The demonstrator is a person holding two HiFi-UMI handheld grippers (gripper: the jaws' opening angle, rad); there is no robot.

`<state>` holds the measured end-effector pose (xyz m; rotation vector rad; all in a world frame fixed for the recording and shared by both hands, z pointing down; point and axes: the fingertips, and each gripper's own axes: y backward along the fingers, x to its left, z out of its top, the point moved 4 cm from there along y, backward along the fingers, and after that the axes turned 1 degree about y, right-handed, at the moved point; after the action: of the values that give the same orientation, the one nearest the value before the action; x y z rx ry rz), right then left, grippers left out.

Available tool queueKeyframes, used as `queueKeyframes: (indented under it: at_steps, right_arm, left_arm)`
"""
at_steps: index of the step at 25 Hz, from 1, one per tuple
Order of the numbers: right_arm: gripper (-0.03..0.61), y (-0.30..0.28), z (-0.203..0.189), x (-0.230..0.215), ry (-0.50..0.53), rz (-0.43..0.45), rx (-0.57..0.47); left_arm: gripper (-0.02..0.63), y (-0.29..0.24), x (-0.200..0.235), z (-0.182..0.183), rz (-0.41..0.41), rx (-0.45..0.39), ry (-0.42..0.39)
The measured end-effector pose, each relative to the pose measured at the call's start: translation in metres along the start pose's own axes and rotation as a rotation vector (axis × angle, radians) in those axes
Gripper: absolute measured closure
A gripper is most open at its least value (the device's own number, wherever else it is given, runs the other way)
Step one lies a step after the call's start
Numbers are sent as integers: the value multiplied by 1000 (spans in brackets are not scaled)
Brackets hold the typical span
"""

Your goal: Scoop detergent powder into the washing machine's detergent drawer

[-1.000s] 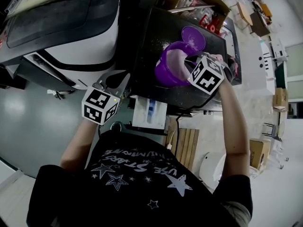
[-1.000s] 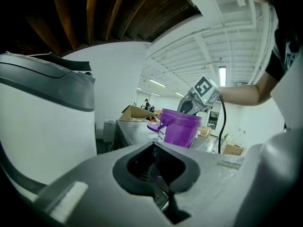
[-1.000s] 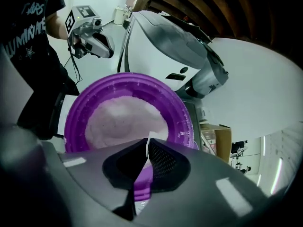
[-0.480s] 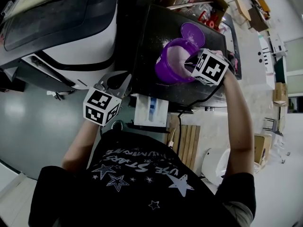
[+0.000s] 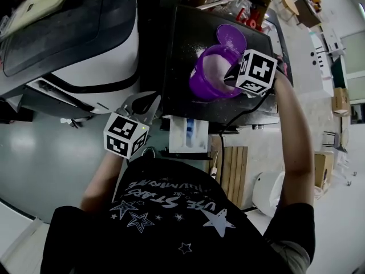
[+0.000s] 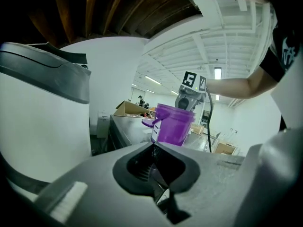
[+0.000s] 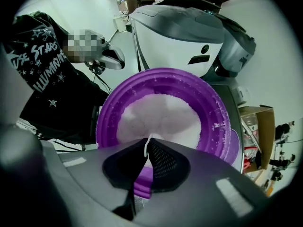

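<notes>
Overhead, in the head view, a round purple plastic tub (image 5: 199, 87) stands open on the dark counter (image 5: 182, 33). It is filled with pale white detergent powder (image 5: 212, 70), and its round purple lid (image 5: 231, 39) lies just beyond it. The right hand-held gripper (image 5: 232, 76) reaches over the tub's rim from the right. At the counter's near edge a white pulled-out drawer with a blue inset (image 5: 188, 135) shows. The left hand-held gripper (image 5: 140, 103) hangs near the drawer, well apart from the tub. A large white and dark-grey washing machine (image 5: 85, 44) fills the upper left.

Next, the left gripper view shows the left hand-held gripper (image 6: 155, 146) clenched on nothing, its jaws meeting tip to tip. Past them the tub (image 6: 173, 126) sits on the counter, with the right hand-held gripper above it and the washing machine's white flank (image 6: 42, 122) at left.

Lastly, in the right gripper view the right hand-held gripper (image 7: 147, 144) is clenched on a thin white strip (image 7: 146, 148) that stands edge-on at the jaw tips. What the strip belongs to cannot be told. Straight ahead the tub (image 7: 106, 122) gapes, its powder (image 7: 161, 112) heaped unevenly and grains clinging to the inner wall. The washing machine (image 7: 184, 37) rises behind it.
</notes>
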<state>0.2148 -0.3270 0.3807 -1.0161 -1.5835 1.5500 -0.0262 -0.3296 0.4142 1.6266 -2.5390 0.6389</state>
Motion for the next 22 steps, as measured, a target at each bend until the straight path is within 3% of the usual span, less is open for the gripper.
queueKeyframes:
  at_steps: [5,11,22]
  right_arm:
    - [541,3,3,3,-43,53,-25]
    - [541,4,1,4,-80,53,-57]
    - [541,15,-1,1,-279,124,-212]
  left_arm:
    - [614,4,3,-6,-14,16,10]
    - [614,9,6,-10,-21,27,10]
    - [614,18,-5,-16,0,31,10]
